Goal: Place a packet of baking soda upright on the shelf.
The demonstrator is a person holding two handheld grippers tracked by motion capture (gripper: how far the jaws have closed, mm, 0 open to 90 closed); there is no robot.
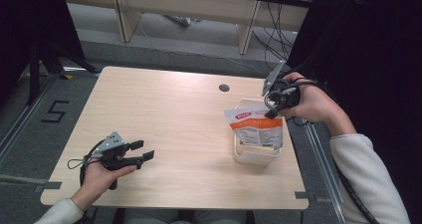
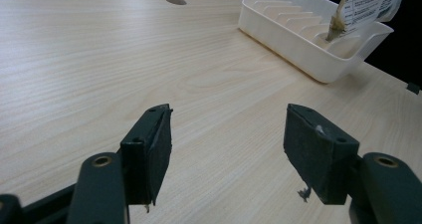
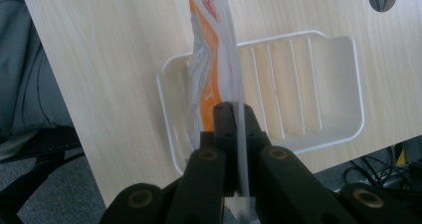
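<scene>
A flat white and orange pouch (image 1: 256, 126) hangs upright with its lower end inside a white ribbed bin (image 1: 240, 152) at the table's right side. My right gripper (image 1: 272, 109) is shut on the pouch's top edge, above the bin. In the right gripper view the pouch (image 3: 211, 50) runs edge-on from the closed jaws down into the bin (image 3: 328, 94). My left gripper (image 1: 143, 151) rests low over the table's front left, open and holding nothing. In the left gripper view its pads (image 2: 152, 149) stand wide apart, and the bin (image 2: 298, 40) with the pouch (image 2: 366, 7) lies far ahead.
A round cable hole (image 1: 224, 87) sits in the light wood table (image 1: 164, 114) near its far edge. The bin stands close to the table's right edge. Grey floor, table legs and cables lie beyond the far side.
</scene>
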